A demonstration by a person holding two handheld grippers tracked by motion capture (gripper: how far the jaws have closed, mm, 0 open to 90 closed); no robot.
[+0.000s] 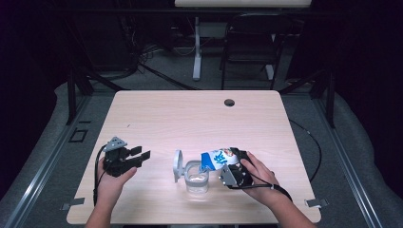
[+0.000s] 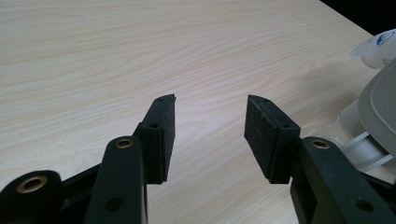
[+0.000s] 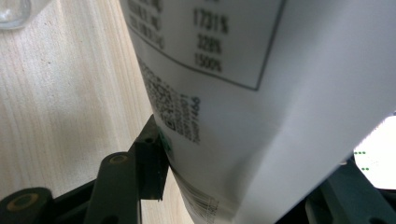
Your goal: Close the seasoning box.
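Note:
A white and blue pouch hangs tilted, its mouth down over a clear plastic container near the table's front edge. The container's grey lid stands swung up on its left side. My right gripper is shut on the pouch's rear end. In the right gripper view the pouch's printed white back sits between the jaws, and the left pad presses on it. My left gripper rests open on the table, left of the container, with nothing between its pads. The lid and pouch tip appear at right.
The light wooden table has a round cable hole at its far middle. A dark chair and a white desk leg stand beyond the far edge. A black cable runs off the table's right side.

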